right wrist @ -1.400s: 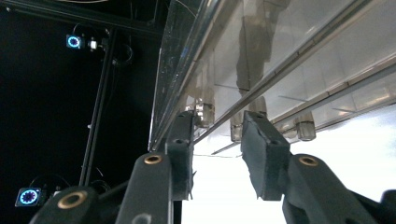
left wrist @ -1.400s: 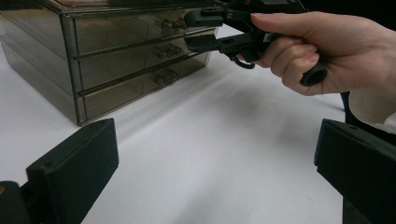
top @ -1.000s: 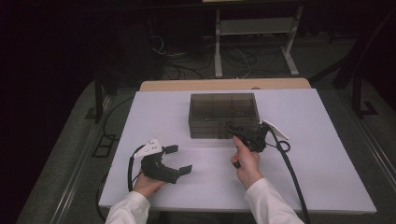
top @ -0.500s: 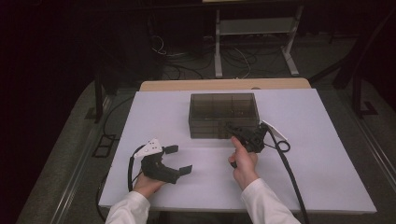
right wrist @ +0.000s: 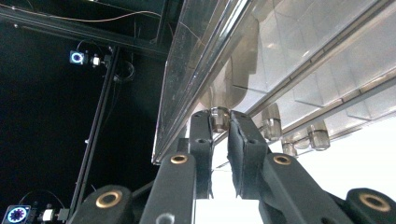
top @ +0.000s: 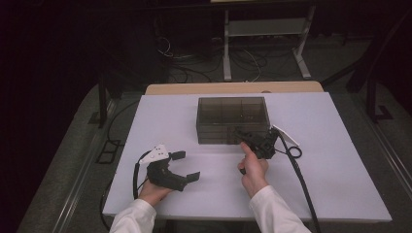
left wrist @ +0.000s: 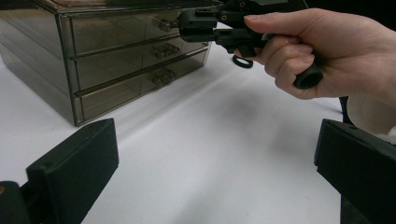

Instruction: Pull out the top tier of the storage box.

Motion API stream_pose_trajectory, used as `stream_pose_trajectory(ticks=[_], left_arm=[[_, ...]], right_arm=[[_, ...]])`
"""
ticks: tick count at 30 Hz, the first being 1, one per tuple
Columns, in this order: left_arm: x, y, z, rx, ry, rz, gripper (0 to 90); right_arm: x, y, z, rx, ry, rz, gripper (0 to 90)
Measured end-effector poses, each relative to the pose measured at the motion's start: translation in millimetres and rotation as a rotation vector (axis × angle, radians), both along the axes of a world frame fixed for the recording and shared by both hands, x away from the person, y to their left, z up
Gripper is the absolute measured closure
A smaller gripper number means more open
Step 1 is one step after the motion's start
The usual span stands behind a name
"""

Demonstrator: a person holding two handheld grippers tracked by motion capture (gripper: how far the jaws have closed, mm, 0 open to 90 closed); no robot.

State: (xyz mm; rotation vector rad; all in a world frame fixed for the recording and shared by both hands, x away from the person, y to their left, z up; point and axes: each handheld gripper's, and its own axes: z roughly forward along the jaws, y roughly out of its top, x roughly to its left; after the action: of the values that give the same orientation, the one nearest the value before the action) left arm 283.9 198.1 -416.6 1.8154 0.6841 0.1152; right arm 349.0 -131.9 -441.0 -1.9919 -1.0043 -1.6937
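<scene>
Two grippers: right gripper (right wrist: 219, 123) pinching a drawer knob (right wrist: 220, 117), probably topmost, on smoked drawer box (top: 232, 119) near worktop's far edge; left gripper (top: 185, 165) spread wide.

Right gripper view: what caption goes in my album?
Right gripper pinches a clear drawer knob on the smoky plastic drawer box.

A white table top (top: 340, 160) (wooden far edge) fronts floor cables (top: 189, 58) and a metal stand (top: 265, 29).

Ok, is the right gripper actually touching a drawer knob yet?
Touching. The right gripper view shows the right gripper pinching the top drawer's clear knob between both jaws, no gap visible.
</scene>
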Motion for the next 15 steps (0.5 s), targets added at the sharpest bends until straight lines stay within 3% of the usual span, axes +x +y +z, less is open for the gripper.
stream_pose_trajectory(ticks=[15], left_arm=[[-0.2, -0.4, 0.1, -0.001, 0.0, -0.003, 0.0]], right_arm=[[-9.3, 0.4, 1.3, -0.003, 0.007, -0.004, 79.2]])
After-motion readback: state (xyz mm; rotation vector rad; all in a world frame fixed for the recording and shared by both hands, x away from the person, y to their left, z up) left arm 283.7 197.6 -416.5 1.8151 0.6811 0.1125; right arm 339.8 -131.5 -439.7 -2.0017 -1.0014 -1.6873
